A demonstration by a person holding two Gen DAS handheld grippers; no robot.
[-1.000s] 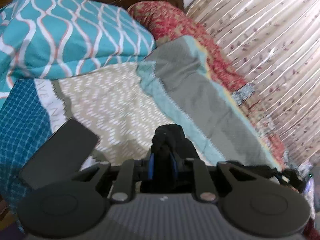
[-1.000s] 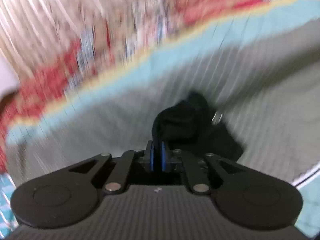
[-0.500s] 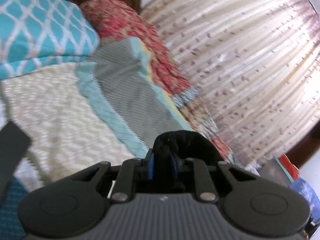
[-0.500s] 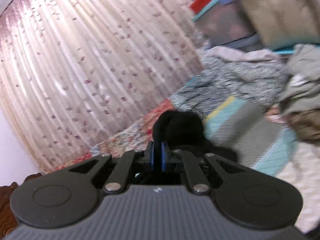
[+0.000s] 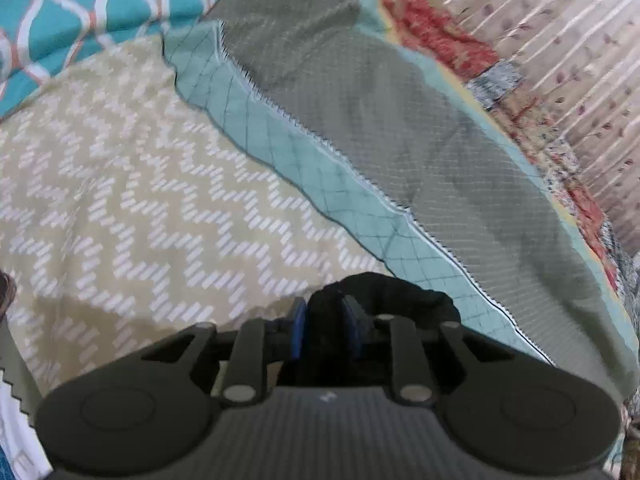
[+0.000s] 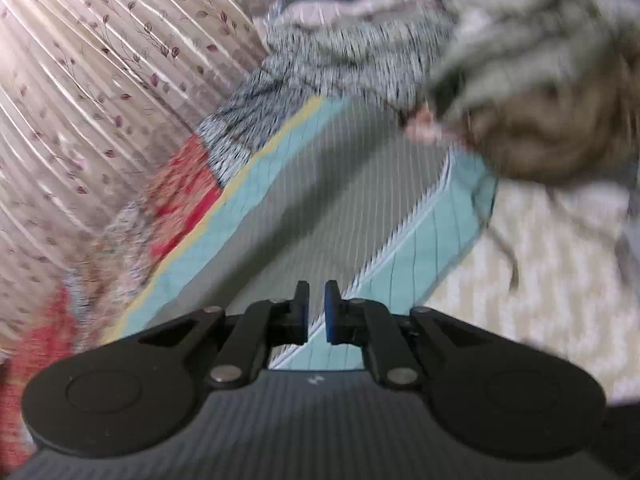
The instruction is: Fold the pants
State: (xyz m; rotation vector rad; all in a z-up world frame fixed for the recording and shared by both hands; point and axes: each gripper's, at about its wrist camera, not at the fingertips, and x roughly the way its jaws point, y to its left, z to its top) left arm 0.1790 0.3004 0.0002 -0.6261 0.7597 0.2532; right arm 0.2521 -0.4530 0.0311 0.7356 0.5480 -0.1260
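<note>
The left gripper (image 5: pixel 323 330) pinches a bunched fold of the black pants (image 5: pixel 384 294) between its blue pads, above the beige zigzag bedspread (image 5: pixel 132 184) beside a grey quilt (image 5: pixel 400 120). The right gripper (image 6: pixel 316 316) (blurred view) holds nothing, its pads slightly parted over that quilt, near a heap of clothes (image 6: pixel 520 80).

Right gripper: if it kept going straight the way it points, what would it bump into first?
Probably the grey striped quilt panel on the bed, directly ahead of the right gripper, whose jaws are slightly apart and hold nothing. The picture is blurred, so depth is uncertain.
</note>
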